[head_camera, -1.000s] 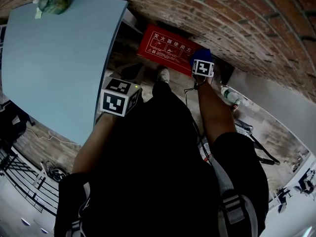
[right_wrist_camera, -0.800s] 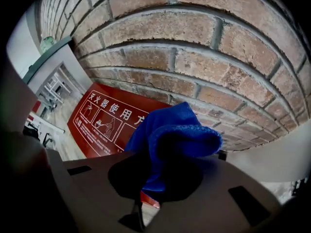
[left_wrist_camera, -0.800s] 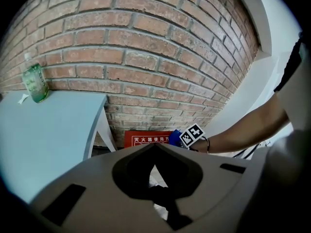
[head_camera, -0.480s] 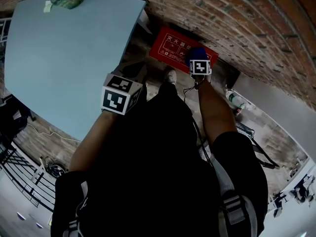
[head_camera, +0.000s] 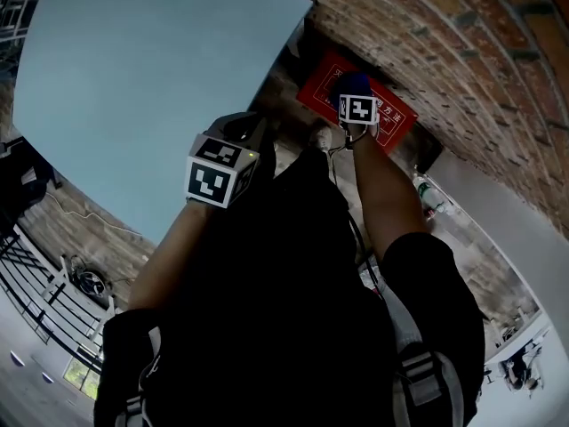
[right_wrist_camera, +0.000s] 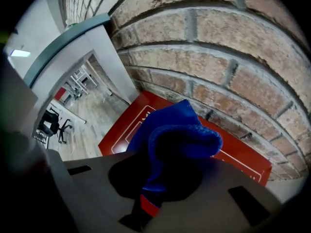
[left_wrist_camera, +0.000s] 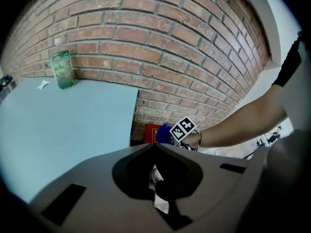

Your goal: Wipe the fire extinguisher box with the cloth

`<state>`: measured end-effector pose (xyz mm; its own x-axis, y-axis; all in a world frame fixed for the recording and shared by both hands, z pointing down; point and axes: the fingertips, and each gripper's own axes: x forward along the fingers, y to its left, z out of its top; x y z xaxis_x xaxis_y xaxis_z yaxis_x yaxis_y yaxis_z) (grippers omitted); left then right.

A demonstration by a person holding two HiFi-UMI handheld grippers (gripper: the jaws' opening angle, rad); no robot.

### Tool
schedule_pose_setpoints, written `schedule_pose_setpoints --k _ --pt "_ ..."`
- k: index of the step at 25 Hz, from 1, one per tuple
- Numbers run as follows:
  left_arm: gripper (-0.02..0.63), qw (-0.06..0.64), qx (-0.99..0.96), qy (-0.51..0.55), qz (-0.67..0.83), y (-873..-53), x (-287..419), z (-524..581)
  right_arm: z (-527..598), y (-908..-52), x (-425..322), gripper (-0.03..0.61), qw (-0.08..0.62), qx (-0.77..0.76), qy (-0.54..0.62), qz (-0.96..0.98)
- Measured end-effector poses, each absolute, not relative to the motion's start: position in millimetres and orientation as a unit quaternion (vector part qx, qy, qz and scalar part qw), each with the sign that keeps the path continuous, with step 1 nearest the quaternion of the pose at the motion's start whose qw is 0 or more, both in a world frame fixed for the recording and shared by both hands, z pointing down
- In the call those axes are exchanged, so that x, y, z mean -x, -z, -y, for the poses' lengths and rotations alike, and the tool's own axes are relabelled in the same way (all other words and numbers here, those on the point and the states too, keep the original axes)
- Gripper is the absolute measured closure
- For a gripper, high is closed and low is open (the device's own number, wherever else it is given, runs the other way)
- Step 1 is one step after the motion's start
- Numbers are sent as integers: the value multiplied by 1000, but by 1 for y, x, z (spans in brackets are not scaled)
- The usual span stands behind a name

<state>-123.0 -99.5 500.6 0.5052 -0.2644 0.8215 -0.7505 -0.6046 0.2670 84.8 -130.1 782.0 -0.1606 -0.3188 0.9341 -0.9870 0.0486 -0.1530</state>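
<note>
The red fire extinguisher box (head_camera: pixel 391 123) lies on the floor against the brick wall, white print on its top. My right gripper (head_camera: pixel 356 96) is over the middle of it, shut on a bunched blue cloth (right_wrist_camera: pixel 177 130) that presses on the red top (right_wrist_camera: pixel 121 130). My left gripper (head_camera: pixel 233 145) hangs idle beside the light blue table, away from the box. Its jaws (left_wrist_camera: pixel 156 178) stand together, with a small white scrap showing in the dark hollow. From the left gripper view the box (left_wrist_camera: pixel 150 132), the cloth (left_wrist_camera: pixel 165 131) and the right gripper's marker cube (left_wrist_camera: pixel 183 128) show below the table edge.
A light blue tabletop (head_camera: pixel 142 78) fills the left, with a green bottle (left_wrist_camera: pixel 62 70) at its far edge. The brick wall (head_camera: pixel 471 43) runs behind the box. A plastic bottle (head_camera: pixel 428 198) lies on the floor to the right. My white shoe (head_camera: pixel 320 136) stands near the box.
The right gripper has slid the blue cloth along the box top, from its right end to about the middle. The left gripper has stayed beside the table.
</note>
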Motion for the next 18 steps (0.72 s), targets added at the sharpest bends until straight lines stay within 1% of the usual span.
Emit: schedule_pose_setpoints --k 5,11,18 --pt "620 320 -802 -383 328 -500 138 103 159 -780 -47 536 383 -497 -422 654" --pt "620 329 -794 -385 338 -501 151 98 175 -777 -13 537 408 -463 -403 675" --pt "620 322 -799 -386 330 -499 137 94 163 -784 20 536 411 -423 -408 697"
